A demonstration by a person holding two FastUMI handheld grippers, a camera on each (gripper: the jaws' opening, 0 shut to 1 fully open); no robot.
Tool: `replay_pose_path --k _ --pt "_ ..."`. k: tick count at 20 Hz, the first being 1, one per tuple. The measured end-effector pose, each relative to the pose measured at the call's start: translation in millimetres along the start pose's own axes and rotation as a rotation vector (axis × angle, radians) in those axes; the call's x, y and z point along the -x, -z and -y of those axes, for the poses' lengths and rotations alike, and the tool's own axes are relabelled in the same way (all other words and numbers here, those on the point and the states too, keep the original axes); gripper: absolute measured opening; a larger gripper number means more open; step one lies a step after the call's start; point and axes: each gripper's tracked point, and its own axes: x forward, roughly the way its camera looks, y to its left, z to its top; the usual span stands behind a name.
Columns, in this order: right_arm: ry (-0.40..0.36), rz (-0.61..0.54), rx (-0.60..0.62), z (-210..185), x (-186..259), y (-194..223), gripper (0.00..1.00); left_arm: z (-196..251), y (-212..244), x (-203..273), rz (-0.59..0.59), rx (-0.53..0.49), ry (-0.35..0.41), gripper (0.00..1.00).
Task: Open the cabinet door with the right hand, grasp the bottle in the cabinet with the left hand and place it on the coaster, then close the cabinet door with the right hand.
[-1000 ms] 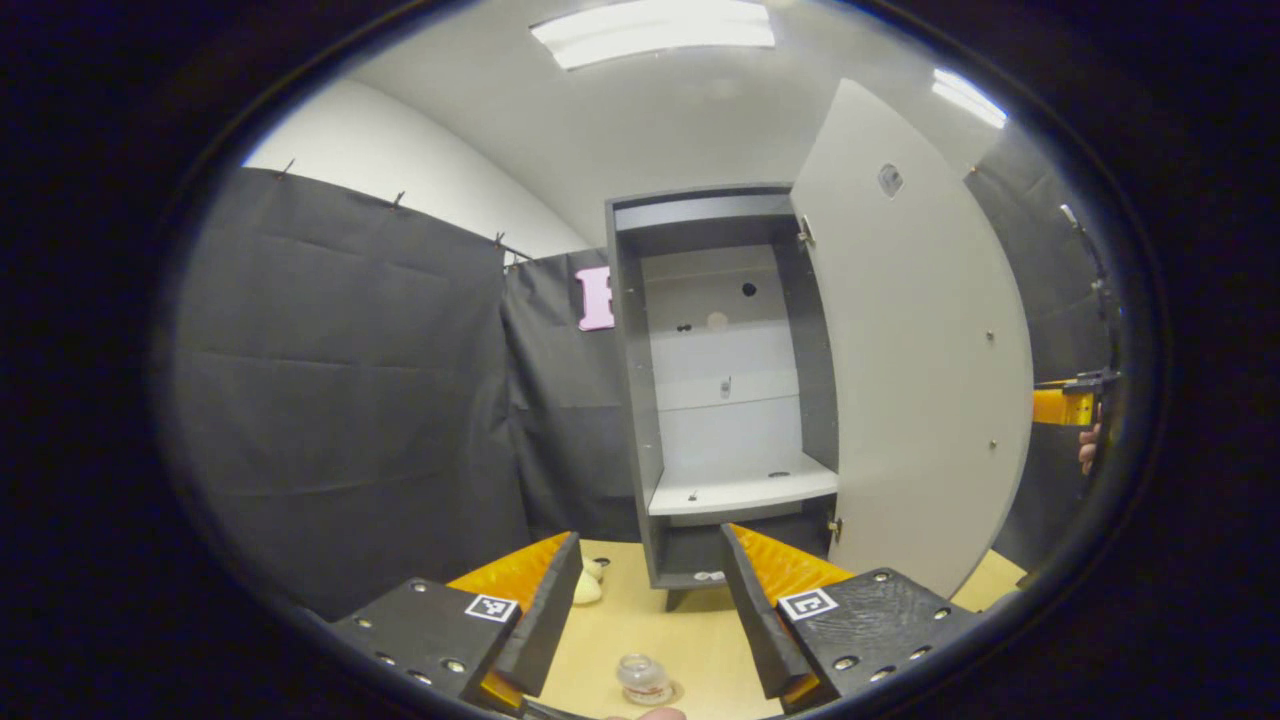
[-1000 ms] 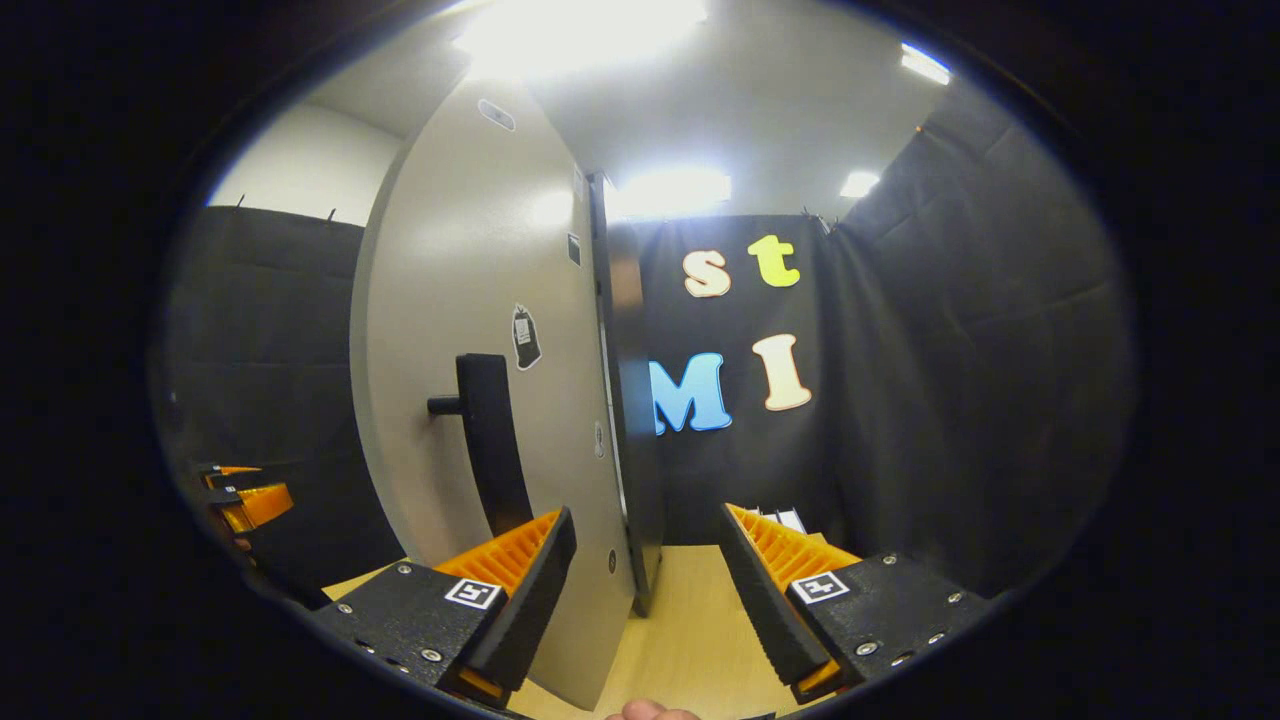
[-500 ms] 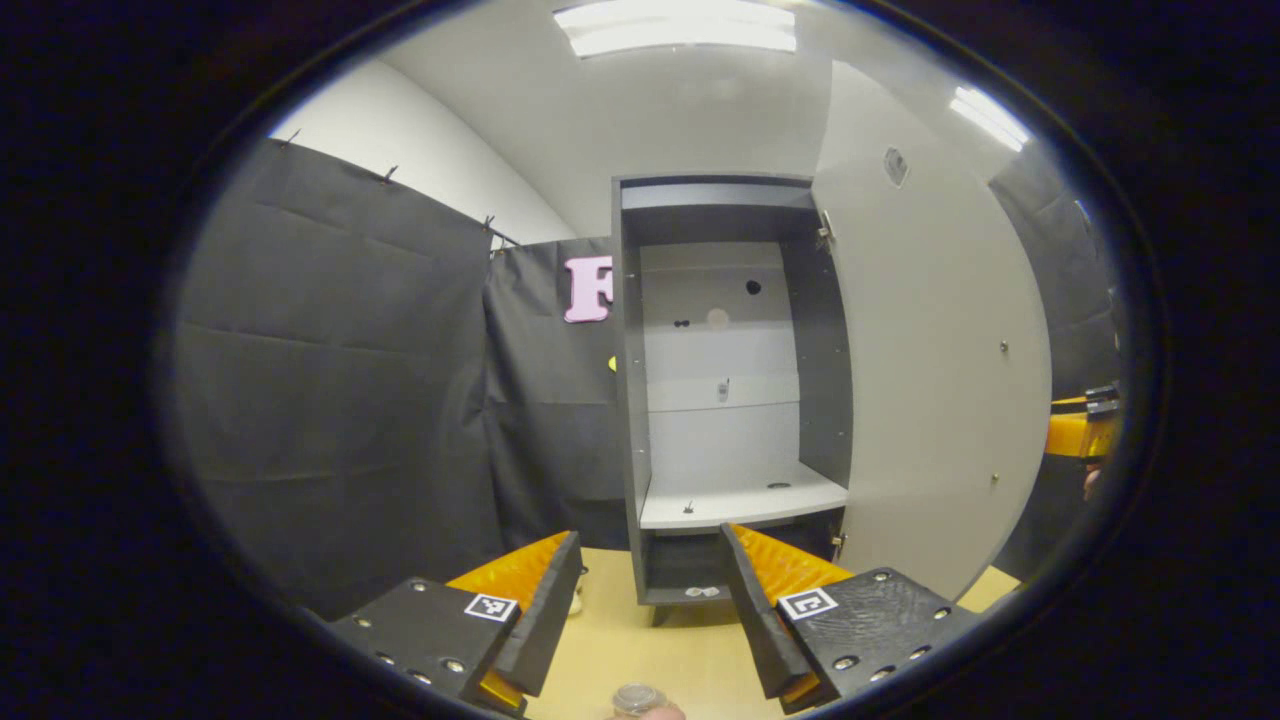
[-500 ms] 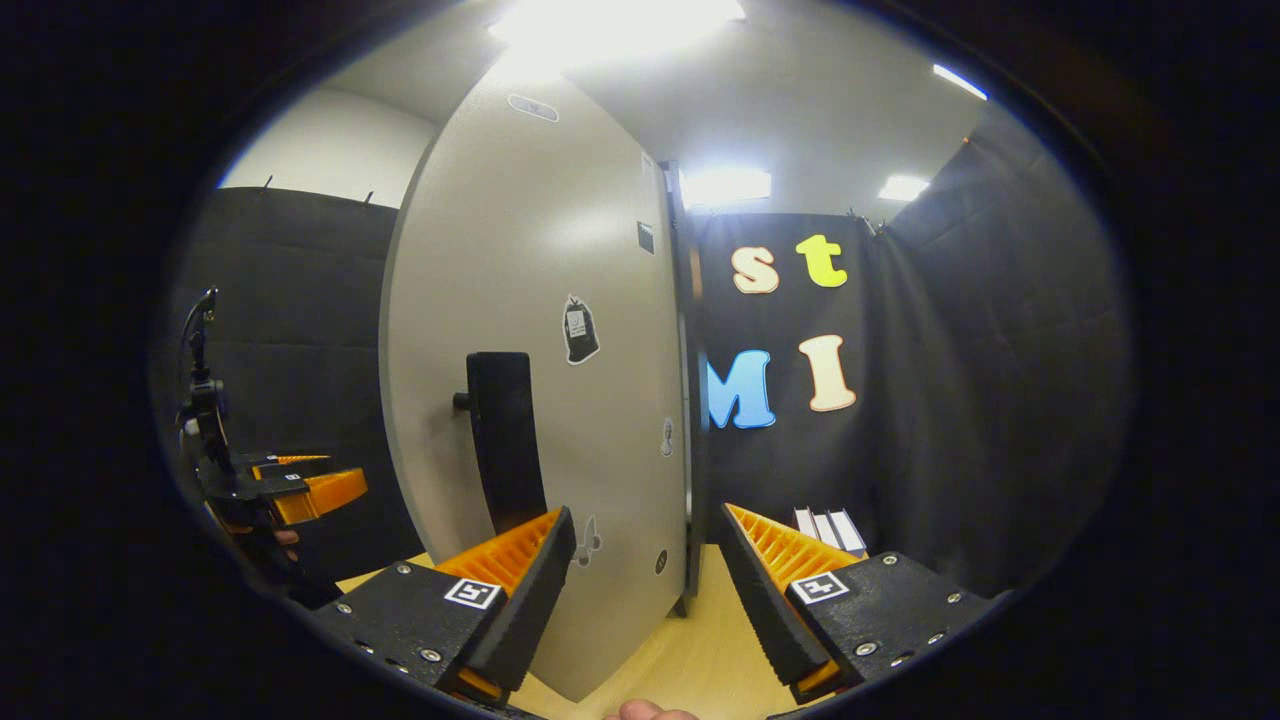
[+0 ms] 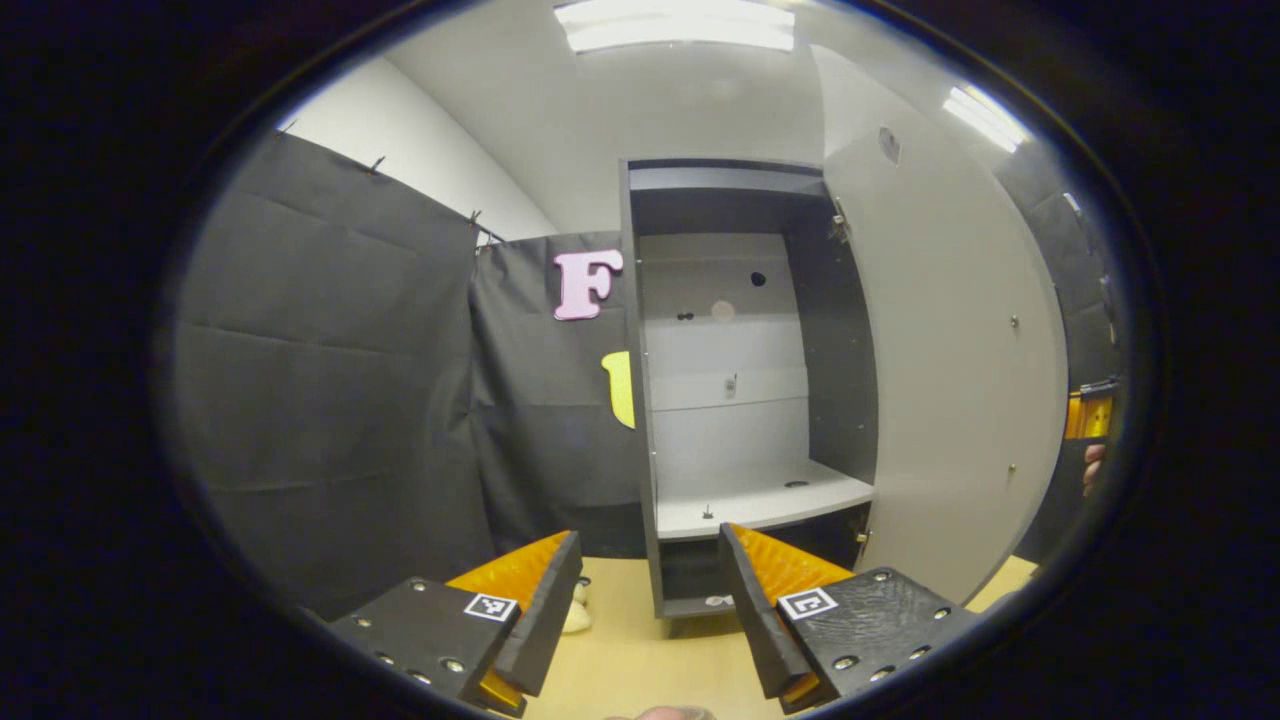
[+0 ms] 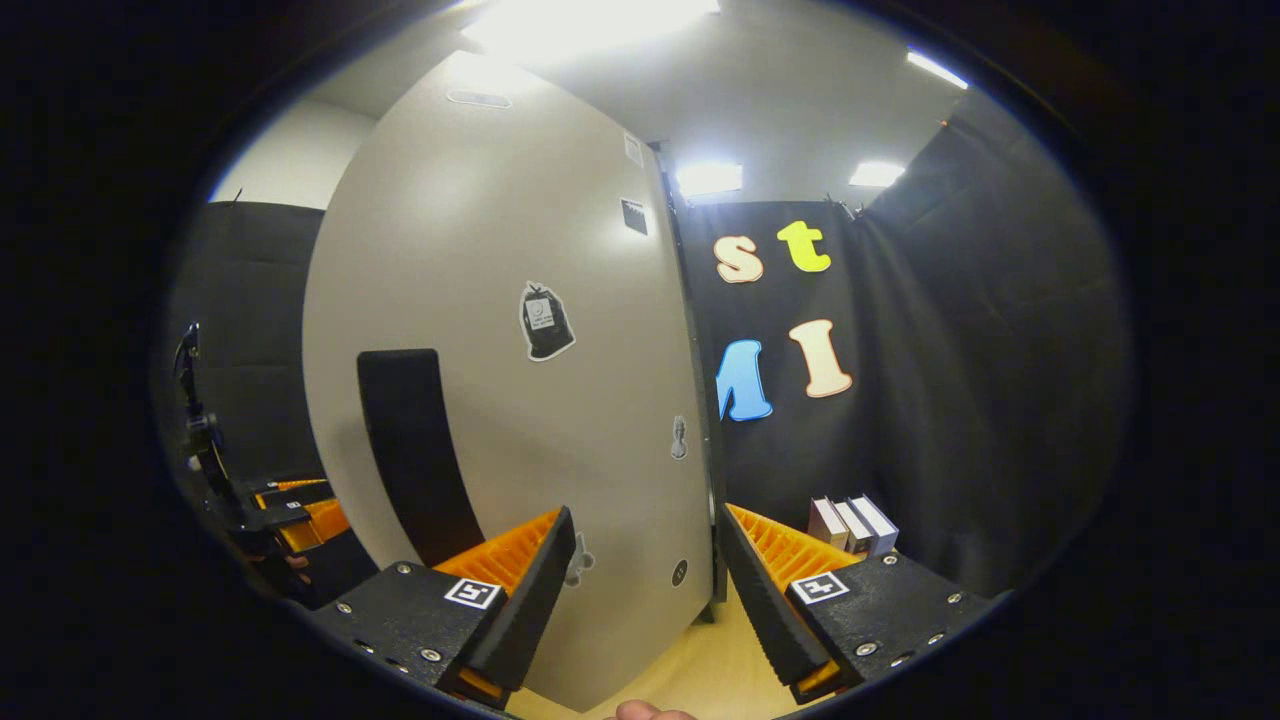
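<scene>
The grey cabinet (image 5: 740, 400) stands open straight ahead in the left gripper view, and its white shelf (image 5: 760, 500) carries just two tiny dark specks. Its pale door (image 5: 950, 350) hangs swung out to the right. My left gripper (image 5: 650, 540) is open, held short of the cabinet and low over the wooden table (image 5: 620, 660). In the right gripper view the door's outer face (image 6: 500, 300) is close ahead, with a black handle (image 6: 415, 450) left of centre. My right gripper (image 6: 648, 518) is open near the door's lower part, touching nothing. The left gripper (image 6: 300, 505) appears far left beyond the door's edge.
A small pale object (image 5: 575, 615) lies on the table left of the cabinet's foot. A few white books (image 6: 850, 520) stand at the back right by the black cloth. The right gripper (image 5: 1090, 415) and a hand (image 5: 1095, 465) peek from behind the door edge.
The small bottle on the table has slipped out of the bottom of the left gripper view. The right gripper has swung to face the door more squarely; the handle now sits further left.
</scene>
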Motion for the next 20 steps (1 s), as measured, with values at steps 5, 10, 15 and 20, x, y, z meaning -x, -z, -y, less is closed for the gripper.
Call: replay_pose_path --k 5,10,15,20 --pt "0.022 0.035 -0.018 -30.9 -16.0 0.2 0.89 -8.4 8.5 -19.0 0.022 0.06 0.094 0.79" --pt "0.022 0.06 0.021 -63.9 -29.8 -1.7 0.9 -9.5 14.5 -21.5 0.013 0.028 0.151 0.79" --pt "0.007 0.038 0.014 -73.8 -46.8 10.7 0.9 -6.7 7.3 -18.1 0.059 0.007 0.19 0.79" --pt "0.002 0.034 0.014 -79.8 -49.8 13.4 0.9 -6.6 12.3 -22.5 0.042 0.018 0.196 0.79"
